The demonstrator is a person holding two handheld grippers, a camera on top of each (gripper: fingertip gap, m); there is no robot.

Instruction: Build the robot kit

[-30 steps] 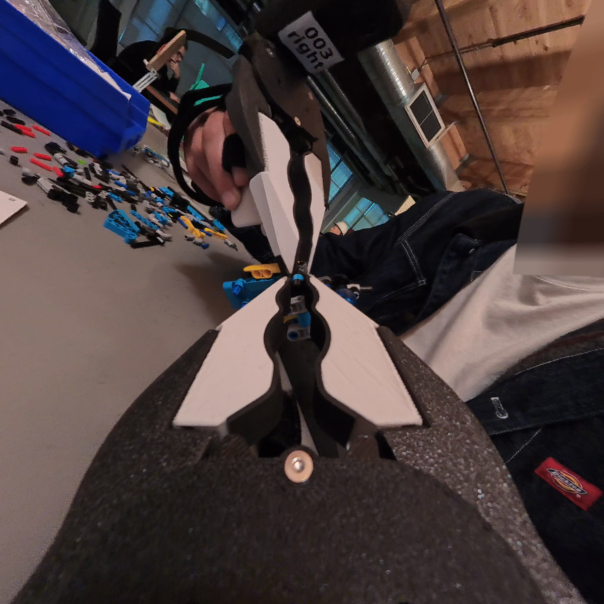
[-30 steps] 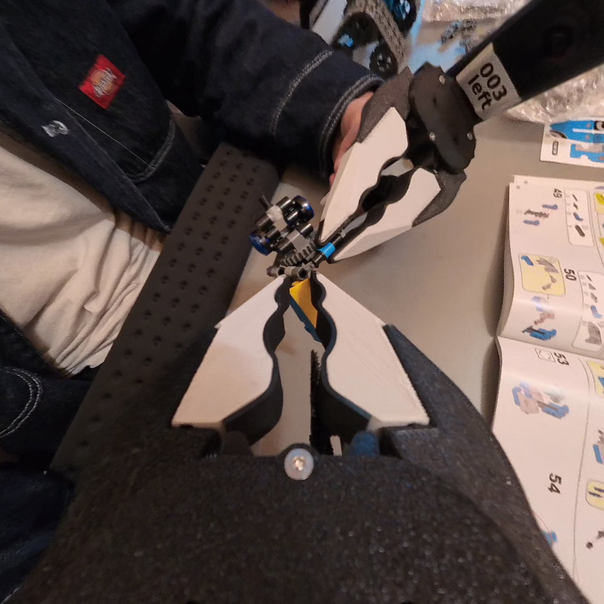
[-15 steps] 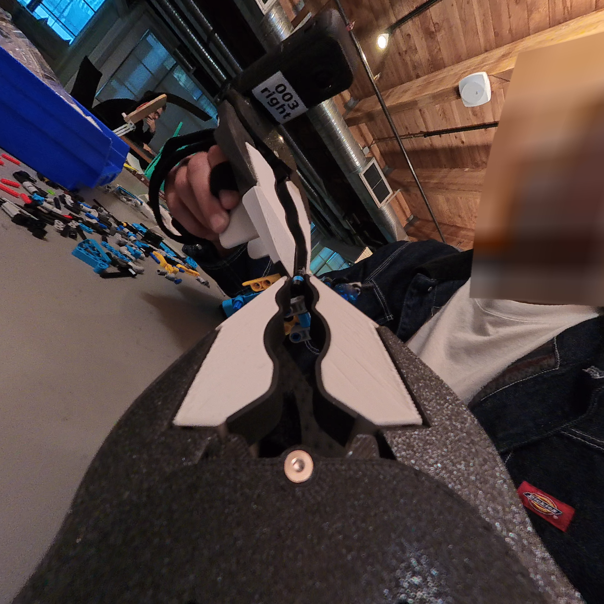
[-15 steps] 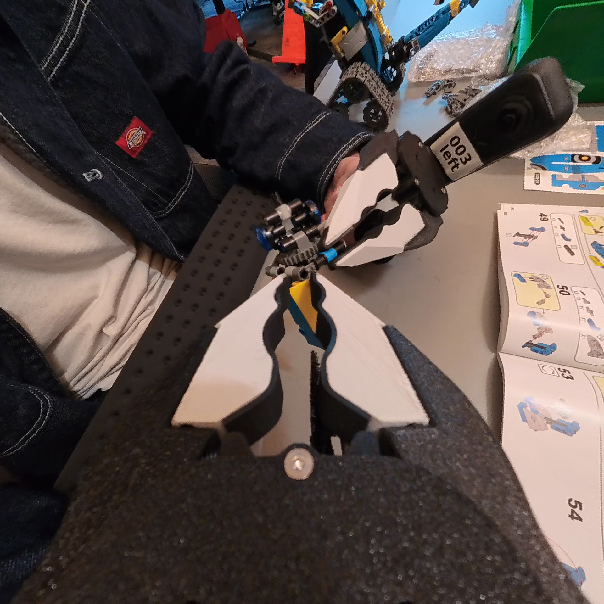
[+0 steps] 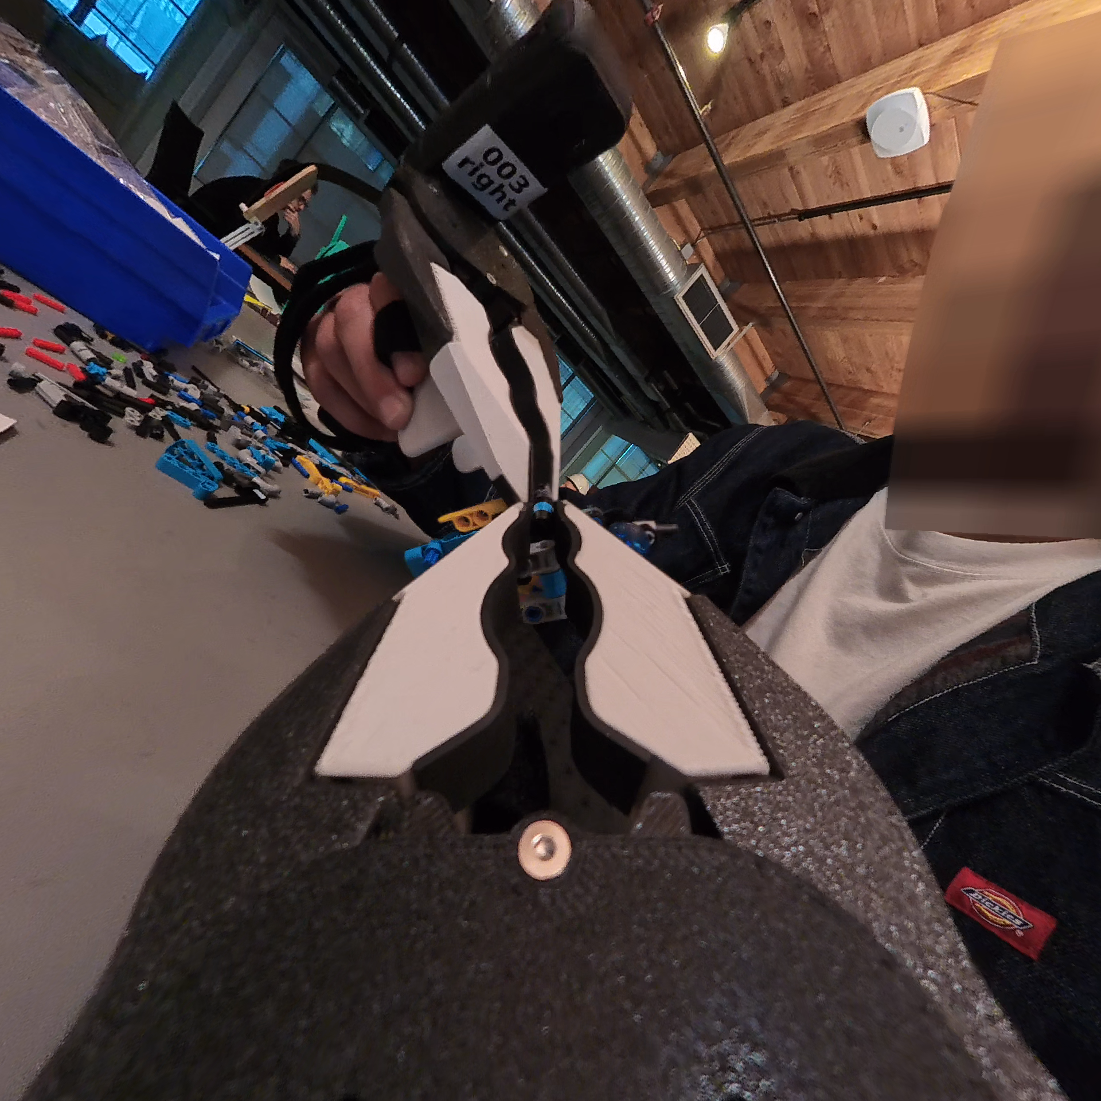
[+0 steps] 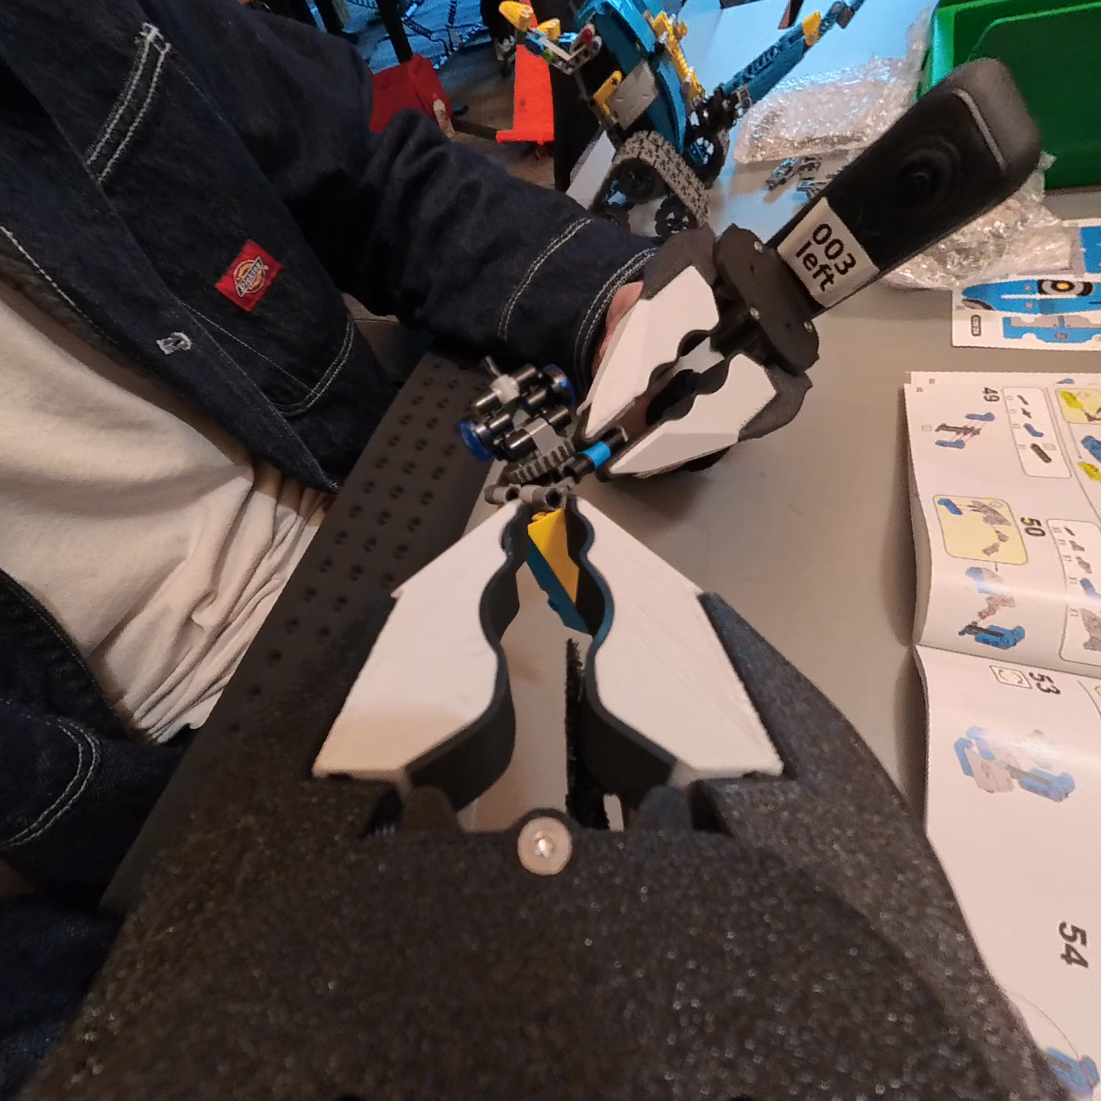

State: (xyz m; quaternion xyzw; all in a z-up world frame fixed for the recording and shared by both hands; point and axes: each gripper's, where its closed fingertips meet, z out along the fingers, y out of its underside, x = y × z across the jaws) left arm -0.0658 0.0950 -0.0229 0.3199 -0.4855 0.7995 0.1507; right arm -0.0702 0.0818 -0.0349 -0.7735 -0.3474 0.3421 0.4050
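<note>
A: Item one?
B: Small brick assembly point(image 6: 527, 444), held in the air above the near table point(image 6: 745, 536) edge. Left gripper point(image 6: 596, 444) jaws clamp its blue-tipped pin; right gripper point(image 6: 545, 506) jaws clamp its yellow-and-blue end.
A: Change?
B: Both grippers sit lower and tilted differently than a second ago; grips unchanged.
A: Surroundings?
B: Booklet point(image 6: 1013, 536) right; loose bricks point(image 5: 196, 411) and blue bin point(image 5: 89, 238) far left.

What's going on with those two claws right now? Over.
Left gripper shut on blue pin. Right gripper shut on brick assembly. Tips nearly touching; instruction booklet alongside.
</note>
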